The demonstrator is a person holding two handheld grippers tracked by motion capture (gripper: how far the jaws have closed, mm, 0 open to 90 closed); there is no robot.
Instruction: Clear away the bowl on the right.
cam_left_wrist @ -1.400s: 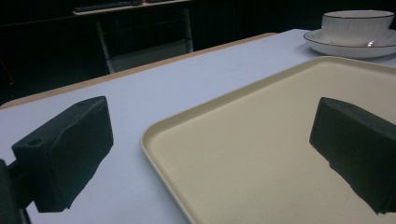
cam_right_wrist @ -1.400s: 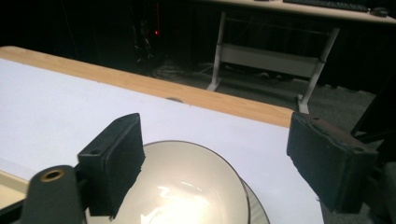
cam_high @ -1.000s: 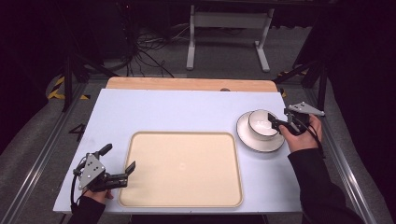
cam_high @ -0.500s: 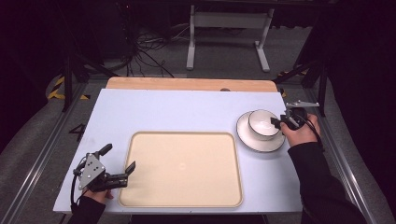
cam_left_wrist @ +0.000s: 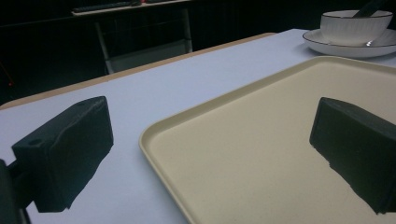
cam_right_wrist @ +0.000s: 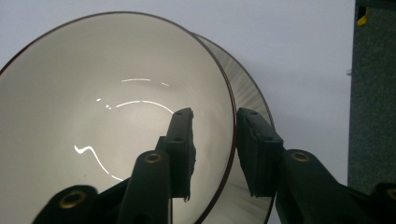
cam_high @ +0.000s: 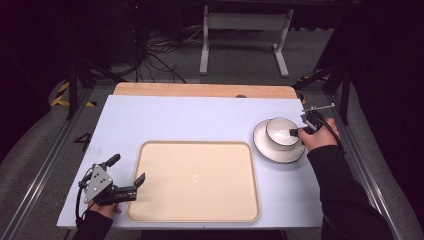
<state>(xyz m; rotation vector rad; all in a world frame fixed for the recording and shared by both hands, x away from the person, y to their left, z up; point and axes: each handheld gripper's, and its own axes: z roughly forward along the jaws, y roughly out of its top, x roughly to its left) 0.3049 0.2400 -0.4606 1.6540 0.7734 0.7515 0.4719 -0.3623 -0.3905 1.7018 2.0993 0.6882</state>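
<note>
A white bowl [cam_high: 280,130] with a dark rim stands on a matching plate [cam_high: 276,153] at the right of the pale blue table. My right gripper [cam_high: 295,132] straddles the bowl's right rim, one jaw inside the bowl [cam_right_wrist: 93,116] and one outside over the plate [cam_right_wrist: 247,93]. The right gripper [cam_right_wrist: 217,116] has just been closing, and a narrow gap still shows beside the rim. My left gripper [cam_high: 128,168] rests open at the beige tray's [cam_high: 195,180] front left corner. In the left gripper view the gripper [cam_left_wrist: 210,154] spans the tray's [cam_left_wrist: 261,154] rim, with the bowl [cam_left_wrist: 355,25] far off.
The table [cam_high: 200,120] has a wooden strip [cam_high: 200,90] along its back edge. Metal rails run down both sides, and a white stand [cam_high: 245,30] and cables sit on the floor behind.
My right gripper has moved left onto the bowl's rim, and its jaws have narrowed around it. The left gripper has stayed where it was.
</note>
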